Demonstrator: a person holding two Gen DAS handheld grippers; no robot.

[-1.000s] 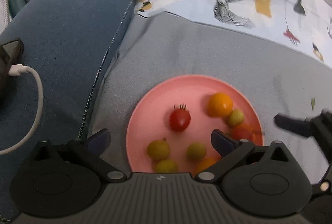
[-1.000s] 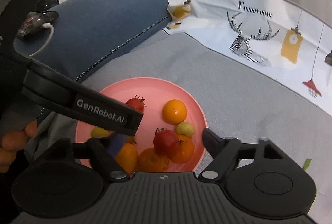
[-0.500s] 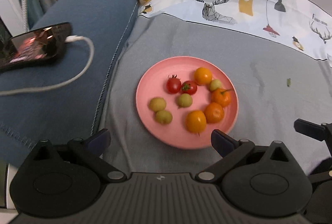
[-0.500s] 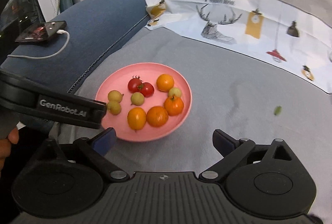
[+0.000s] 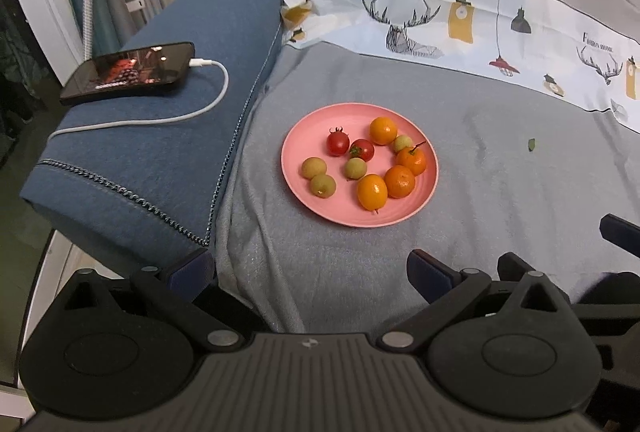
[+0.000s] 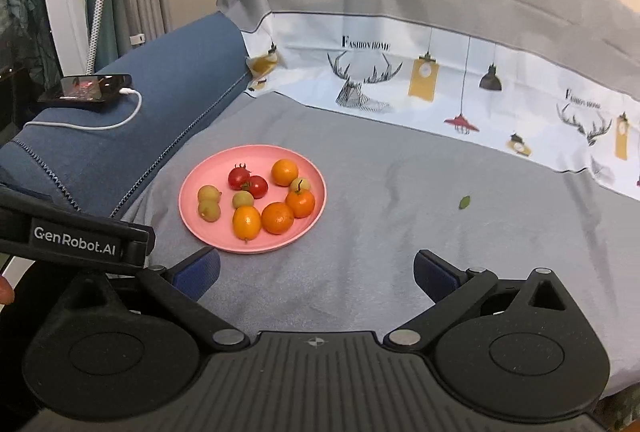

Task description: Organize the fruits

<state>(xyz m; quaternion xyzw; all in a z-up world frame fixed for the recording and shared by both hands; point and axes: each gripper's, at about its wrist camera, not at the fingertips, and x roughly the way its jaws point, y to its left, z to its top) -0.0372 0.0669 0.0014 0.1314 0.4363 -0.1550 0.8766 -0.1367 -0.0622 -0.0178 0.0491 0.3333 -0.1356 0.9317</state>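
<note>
A pink plate (image 5: 296,148) (image 6: 188,192) sits on the grey cloth and holds several small fruits: two red tomatoes (image 5: 338,143) (image 6: 239,177), several oranges (image 5: 372,191) (image 6: 277,217) and several green fruits (image 5: 323,185) (image 6: 209,210). My left gripper (image 5: 310,268) is open and empty, near the front, well back from the plate. My right gripper (image 6: 316,270) is open and empty, also back from the plate. The left gripper's body (image 6: 76,238) shows at the left of the right wrist view.
A blue sofa arm (image 5: 168,136) lies left of the plate, with a phone (image 5: 128,70) and white cable (image 5: 216,88) on it. A small green leaf (image 5: 531,144) (image 6: 464,202) lies on the cloth to the right. A printed cloth (image 5: 460,20) rises behind.
Both grippers have pulled back and up from the plate. The fruits, close under the fingers a second ago, now sit far ahead on the plate. The phone came into view.
</note>
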